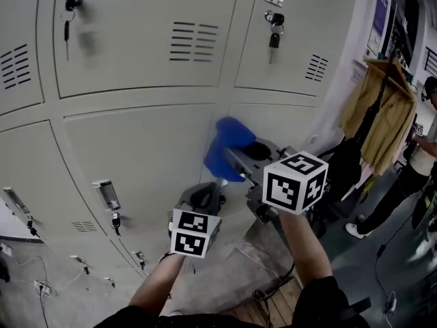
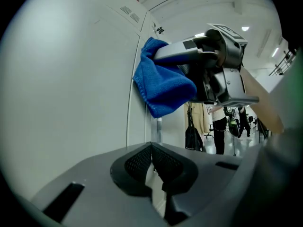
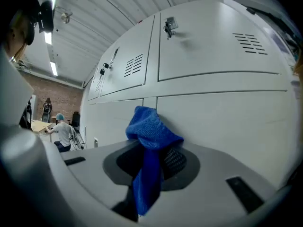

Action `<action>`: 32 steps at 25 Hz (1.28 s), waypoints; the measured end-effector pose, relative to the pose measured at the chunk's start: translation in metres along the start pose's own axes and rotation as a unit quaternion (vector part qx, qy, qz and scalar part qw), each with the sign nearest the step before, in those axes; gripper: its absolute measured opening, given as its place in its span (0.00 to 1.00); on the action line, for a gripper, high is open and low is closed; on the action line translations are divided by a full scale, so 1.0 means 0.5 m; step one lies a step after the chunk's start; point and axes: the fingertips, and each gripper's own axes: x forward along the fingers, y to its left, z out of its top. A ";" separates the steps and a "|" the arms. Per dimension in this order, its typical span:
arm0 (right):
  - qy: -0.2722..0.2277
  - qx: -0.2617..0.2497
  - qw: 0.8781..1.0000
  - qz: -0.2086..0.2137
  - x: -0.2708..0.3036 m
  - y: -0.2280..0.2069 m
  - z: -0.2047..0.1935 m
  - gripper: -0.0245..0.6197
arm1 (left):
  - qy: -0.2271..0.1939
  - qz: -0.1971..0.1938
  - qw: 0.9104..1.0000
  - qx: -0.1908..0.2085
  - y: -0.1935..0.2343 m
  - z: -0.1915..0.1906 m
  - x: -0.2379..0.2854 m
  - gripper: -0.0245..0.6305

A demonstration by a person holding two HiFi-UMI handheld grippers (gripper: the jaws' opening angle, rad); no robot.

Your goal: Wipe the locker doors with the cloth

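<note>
The right gripper (image 1: 240, 157) has its jaws clamped on the blue cloth (image 1: 227, 147). The cloth bunches over the jaw tips and lies against the lower locker doors (image 1: 150, 156), right at the upright seam between two of them and just under the gap that parts the lower row from the upper one. The left gripper (image 1: 205, 198) hangs below and to the left, near the same door, its jaws closed together with nothing between them. Keys (image 1: 274, 31) dangle from the locks of the upper doors, well above the cloth. A latch (image 1: 106, 195) juts from the lower door down to the left, beyond the left gripper. To the right, past the end of the lockers, jackets (image 1: 382, 108) hang, and a person (image 1: 418, 159) stands farther off on the floor. Between the seam and the latch the door face is a plain flat panel. Cables (image 1: 270, 292) lie on the floor beneath the grippers.
</note>
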 end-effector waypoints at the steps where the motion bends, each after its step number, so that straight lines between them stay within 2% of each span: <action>1: -0.001 -0.001 1.000 0.000 0.000 -0.001 -0.001 0.17 | 0.000 -0.001 1.000 0.002 -0.001 0.000 0.000 0.05; 4: -0.002 -0.007 1.000 0.003 -0.002 -0.008 -0.001 0.17 | -0.003 -0.001 1.000 0.005 0.002 0.001 -0.001 0.05; 7: -0.004 0.008 1.000 0.003 -0.012 -0.032 -0.004 0.17 | -0.004 -0.001 1.000 0.005 0.003 0.002 0.000 0.05; 19: -0.010 0.019 0.996 -0.089 -0.100 -0.191 -0.022 0.17 | -0.003 0.004 1.000 -0.001 0.003 0.002 0.000 0.05; 27: -0.014 0.041 0.985 -0.169 -0.170 -0.316 -0.041 0.17 | -0.009 0.006 1.000 -0.008 0.004 0.002 0.000 0.05; 32: -0.016 0.062 0.979 -0.194 -0.203 -0.376 -0.054 0.17 | -0.008 0.010 1.000 0.001 0.003 0.001 0.000 0.05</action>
